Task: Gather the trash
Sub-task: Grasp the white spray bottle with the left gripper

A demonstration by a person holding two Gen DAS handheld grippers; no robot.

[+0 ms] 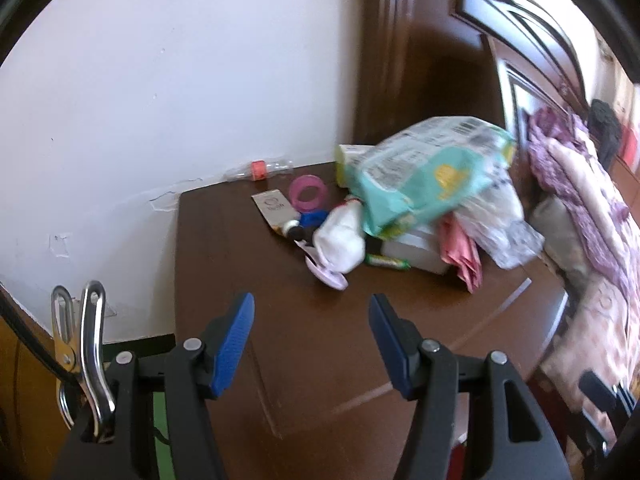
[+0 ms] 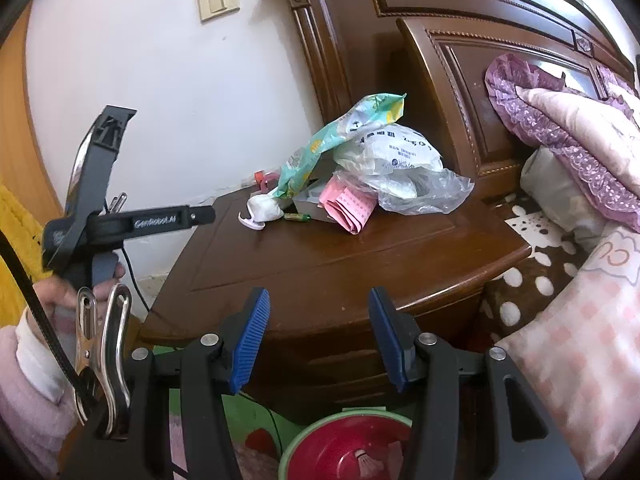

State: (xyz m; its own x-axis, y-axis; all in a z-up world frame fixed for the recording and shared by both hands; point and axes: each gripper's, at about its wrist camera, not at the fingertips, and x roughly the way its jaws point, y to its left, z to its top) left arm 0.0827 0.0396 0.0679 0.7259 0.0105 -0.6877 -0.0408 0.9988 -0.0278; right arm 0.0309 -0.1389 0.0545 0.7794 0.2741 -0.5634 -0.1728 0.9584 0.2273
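Observation:
A pile of trash lies at the back of a brown nightstand (image 1: 320,352) (image 2: 360,264): a teal wrapper (image 1: 424,172) (image 2: 340,136), a clear plastic bag (image 1: 504,224) (image 2: 424,192), folded pink paper (image 1: 460,256) (image 2: 352,208), a white crumpled wad (image 1: 344,240) (image 2: 264,208) and a small green battery (image 1: 388,262) (image 2: 296,217). My left gripper (image 1: 312,344) is open and empty over the nightstand's front. My right gripper (image 2: 316,340) is open and empty at the nightstand's front edge. The left gripper's body (image 2: 132,220) shows in the right wrist view.
A red bin with a green rim (image 2: 344,452) stands on the floor below the right gripper. A bed with pillows (image 2: 580,152) and a headboard (image 2: 460,52) lies to the right. A white wall (image 1: 160,100) is behind. A pink ring (image 1: 308,194) and a card (image 1: 272,206) lie by the pile.

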